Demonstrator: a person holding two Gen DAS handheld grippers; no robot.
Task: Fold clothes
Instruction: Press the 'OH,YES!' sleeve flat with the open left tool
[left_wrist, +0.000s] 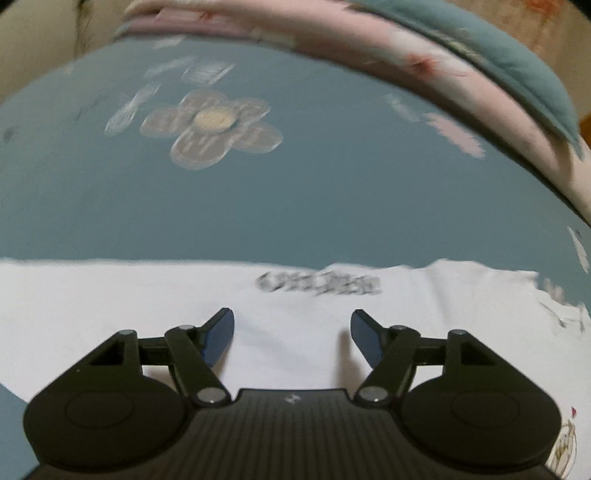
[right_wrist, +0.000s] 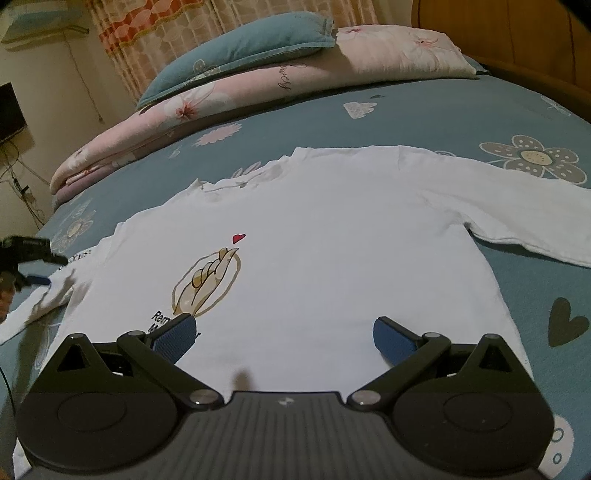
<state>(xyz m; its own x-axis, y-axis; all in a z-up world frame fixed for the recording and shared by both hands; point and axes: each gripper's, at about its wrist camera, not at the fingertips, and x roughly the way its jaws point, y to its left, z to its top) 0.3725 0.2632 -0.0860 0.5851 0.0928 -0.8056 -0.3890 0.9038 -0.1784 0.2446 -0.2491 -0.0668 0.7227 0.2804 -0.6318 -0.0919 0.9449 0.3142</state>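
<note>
"Rem…" + "M…" partly legible on white shirt (right_wrist: 332, 229); sleeve print blurred.

Setting: home bedroom. Bed with blue flower-print sheet (right_wrist: 424, 114), 1 blue pillow (right_wrist: 236, 48) on a folded pink floral quilt (right_wrist: 229, 96), patterned curtains (right_wrist: 155, 26) behind, wooden headboard (right_wrist: 517, 40) (far right), dark screen (right_wrist: 9, 110) on wall.

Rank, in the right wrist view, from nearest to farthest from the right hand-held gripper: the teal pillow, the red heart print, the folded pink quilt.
From the right hand-held gripper:
1. Red heart print, on the shirt's chest, just ahead.
2. Folded pink quilt, beyond the shirt, upper left.
3. Teal pillow, lying on the quilt, farthest back.
</note>
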